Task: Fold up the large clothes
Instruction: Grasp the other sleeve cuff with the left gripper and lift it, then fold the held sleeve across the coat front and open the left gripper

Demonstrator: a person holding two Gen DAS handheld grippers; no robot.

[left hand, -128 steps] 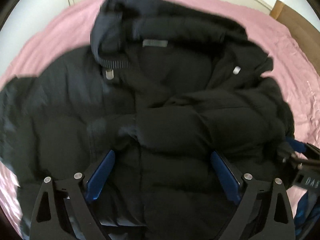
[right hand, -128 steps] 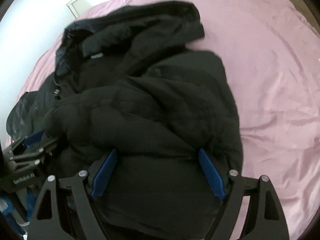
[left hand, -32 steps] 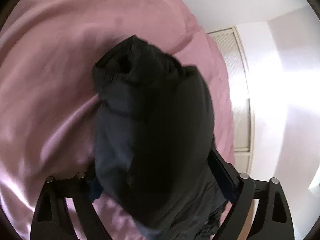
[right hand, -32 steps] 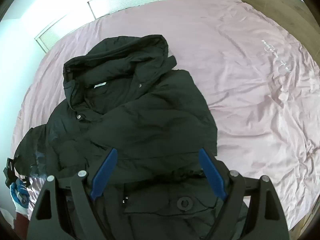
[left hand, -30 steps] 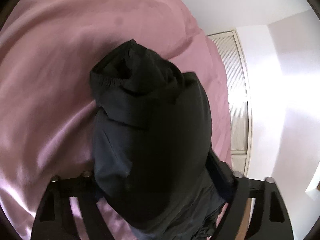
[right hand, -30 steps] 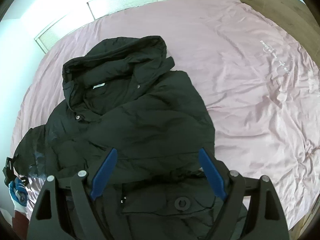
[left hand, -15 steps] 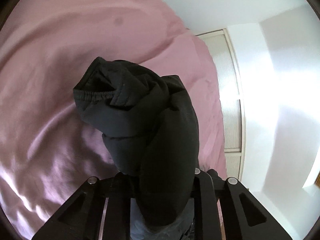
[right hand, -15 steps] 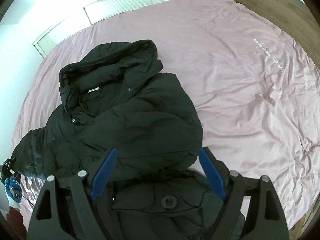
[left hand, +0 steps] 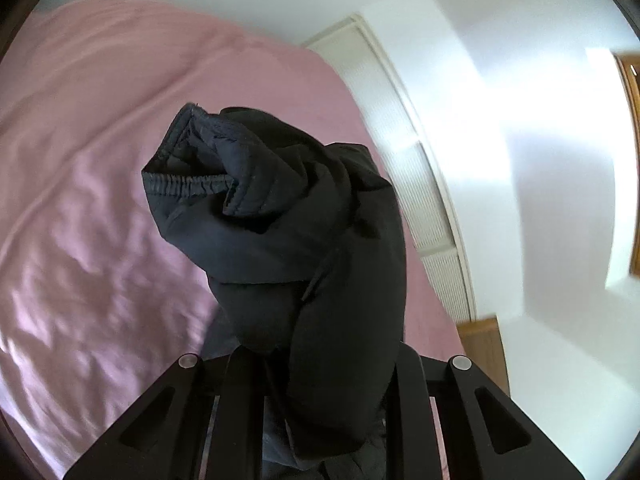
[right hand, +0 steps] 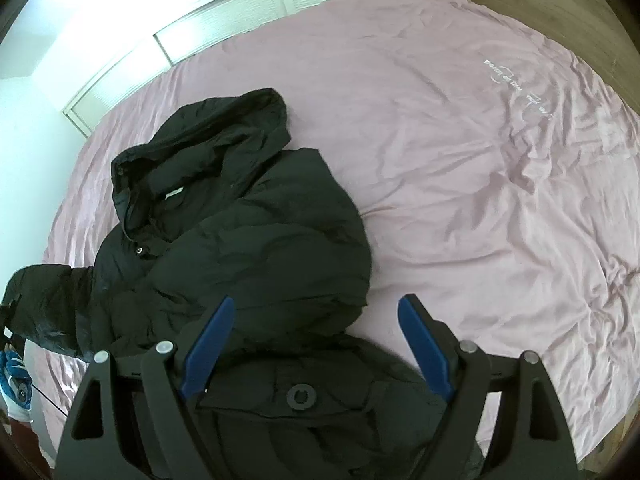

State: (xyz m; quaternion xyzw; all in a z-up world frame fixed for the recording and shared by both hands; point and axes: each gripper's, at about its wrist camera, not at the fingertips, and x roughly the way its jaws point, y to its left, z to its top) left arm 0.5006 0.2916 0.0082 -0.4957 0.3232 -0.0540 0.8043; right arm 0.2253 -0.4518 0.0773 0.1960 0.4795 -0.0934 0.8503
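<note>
Between its closed fingers the left gripper (left hand: 316,376) pinches the sleeve (left hand: 280,220) of the black jacket (right hand: 240,240). Over the jacket's lower part on the pink bed (right hand: 480,160), the right gripper (right hand: 312,344) stands spread, holding nothing.

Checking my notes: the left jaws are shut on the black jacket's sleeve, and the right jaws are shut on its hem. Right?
Not quite. The right gripper is open, jaws spread above the black jacket, as the right wrist view shows. The left gripper is indeed shut on the sleeve.

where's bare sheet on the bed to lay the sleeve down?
Free: the pink sheet right of the black jacket, out to the wooden edge, and the strip beyond the hood toward the white slatted panels. Crowded: near-left, where the jacket spreads under the open right claw.
</note>
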